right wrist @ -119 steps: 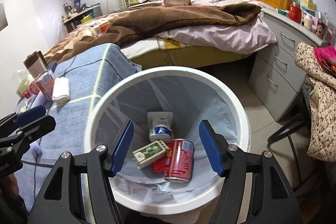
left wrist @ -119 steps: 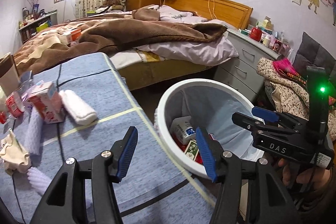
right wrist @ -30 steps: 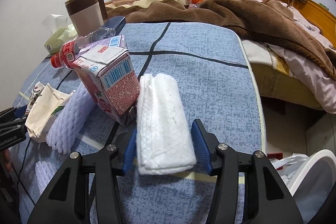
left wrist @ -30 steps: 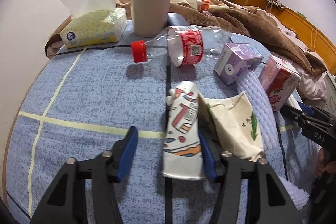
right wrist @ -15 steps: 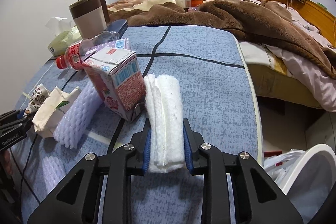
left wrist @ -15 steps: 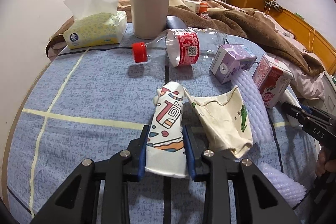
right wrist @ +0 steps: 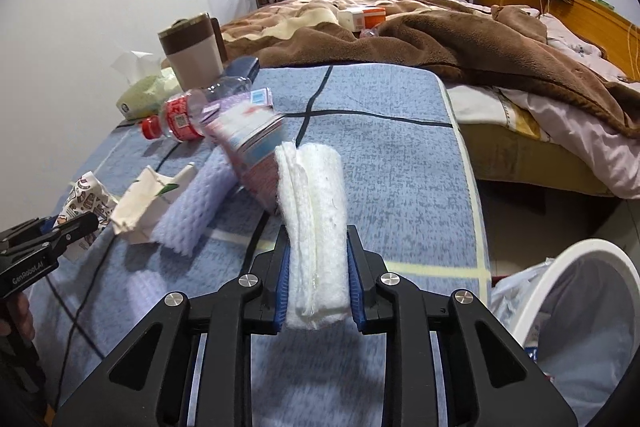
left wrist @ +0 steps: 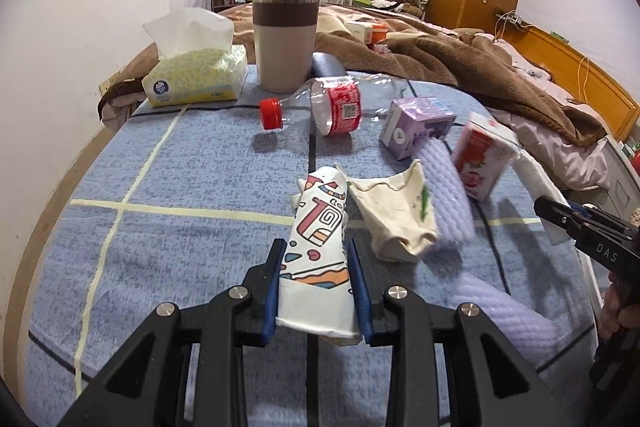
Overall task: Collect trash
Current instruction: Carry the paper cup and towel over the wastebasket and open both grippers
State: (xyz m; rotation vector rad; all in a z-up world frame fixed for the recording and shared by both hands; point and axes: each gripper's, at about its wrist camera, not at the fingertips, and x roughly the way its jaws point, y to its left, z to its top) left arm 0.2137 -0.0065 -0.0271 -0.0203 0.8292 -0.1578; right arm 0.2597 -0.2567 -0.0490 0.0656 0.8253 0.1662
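Observation:
My left gripper [left wrist: 316,287] is shut on a crushed patterned paper cup [left wrist: 318,239] and holds it just above the blue tablecloth [left wrist: 180,187]. My right gripper [right wrist: 318,285] is shut on a folded white foam sheet [right wrist: 314,215], lifted off the cloth. On the table lie a crumpled cream paper cup [left wrist: 400,219], a lilac foam net [left wrist: 448,195], a red carton [left wrist: 480,155], a purple carton [left wrist: 416,127] and a clear bottle with a red cap [left wrist: 328,109]. The white bin [right wrist: 580,327] stands at the lower right of the right wrist view.
A tissue box [left wrist: 192,75] and a brown-banded tumbler [left wrist: 285,41] stand at the table's far edge. A bed with a brown blanket [right wrist: 440,39] lies beyond the table. Another lilac foam net [left wrist: 504,311] lies near the right gripper in the left wrist view.
Both grippers closed on their items, the left on the patterned cup, the right on the white foam sheet. Both have since risen a little with them.

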